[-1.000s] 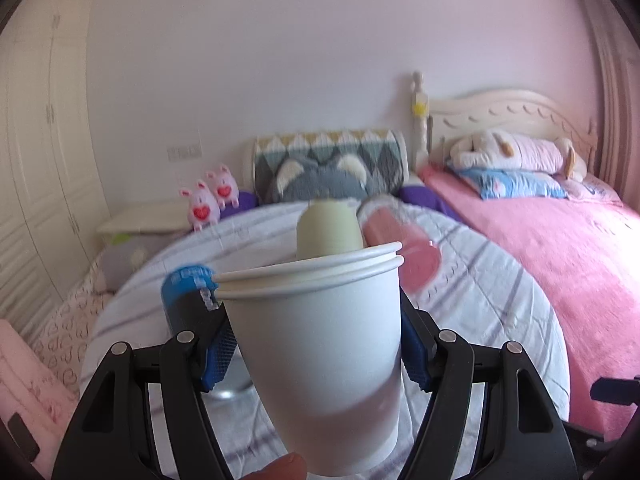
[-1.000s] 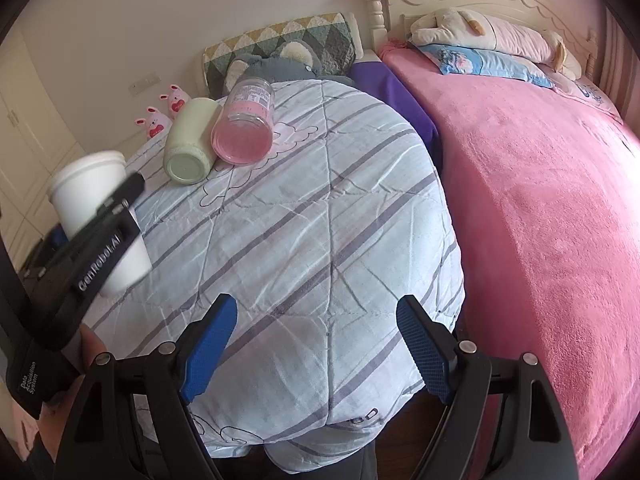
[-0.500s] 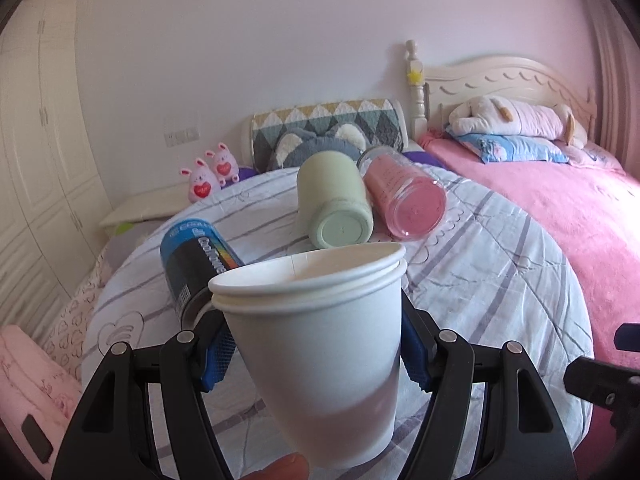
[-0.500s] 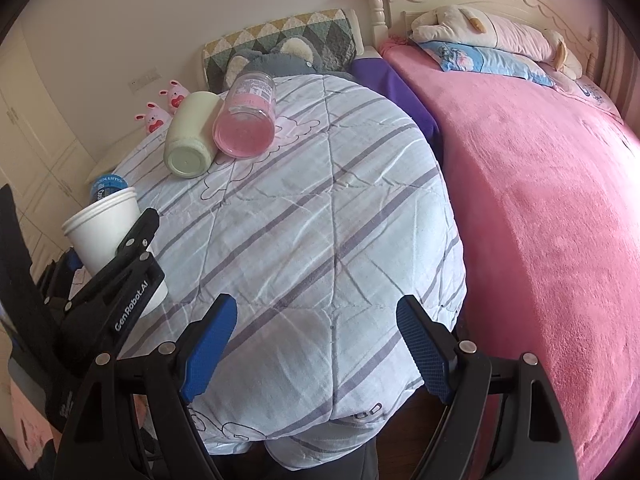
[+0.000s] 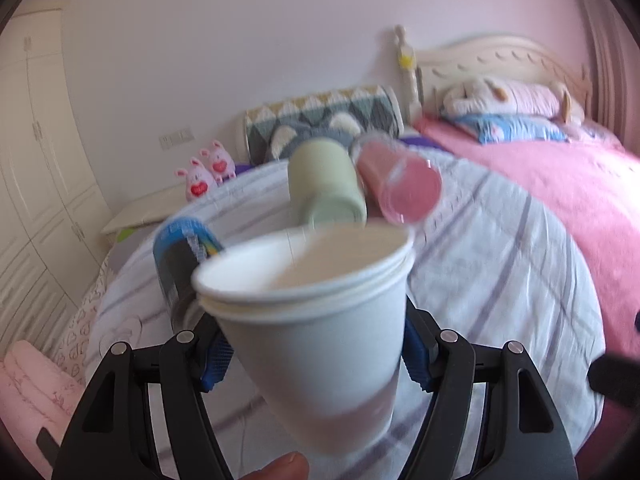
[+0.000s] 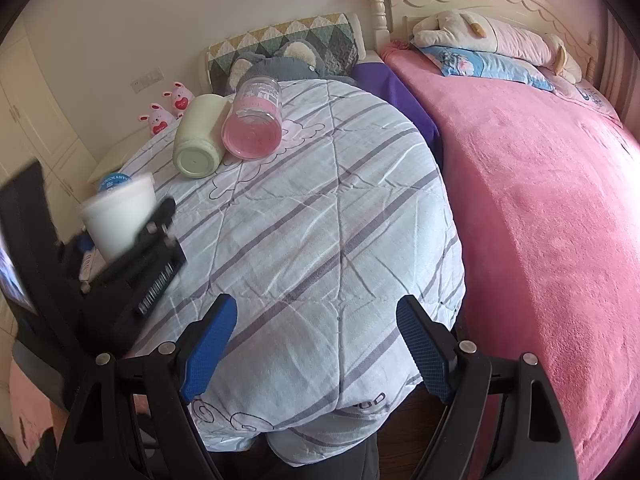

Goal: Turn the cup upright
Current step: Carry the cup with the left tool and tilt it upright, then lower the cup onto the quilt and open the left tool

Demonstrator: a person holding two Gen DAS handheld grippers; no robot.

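Note:
A white paper cup (image 5: 320, 332) stands mouth-up between the blue pads of my left gripper (image 5: 316, 350), which is shut on it and holds it over the striped quilt (image 5: 500, 272). The frame is blurred by motion. In the right wrist view the same cup (image 6: 120, 216) and the left gripper (image 6: 132, 240) show at the left edge, low near the quilt. My right gripper (image 6: 316, 348) is open and empty above the quilt's near edge (image 6: 320, 400).
A pale green cup (image 6: 198, 136) and a pink clear jar (image 6: 254, 120) lie on their sides at the quilt's far side. A blue-and-black can (image 5: 180, 260) lies behind the paper cup. A pink blanket (image 6: 540, 200) covers the bed to the right.
My left gripper has lowered and tipped forward with the paper cup, so the cup's mouth now shows from above. The right gripper has barely moved.

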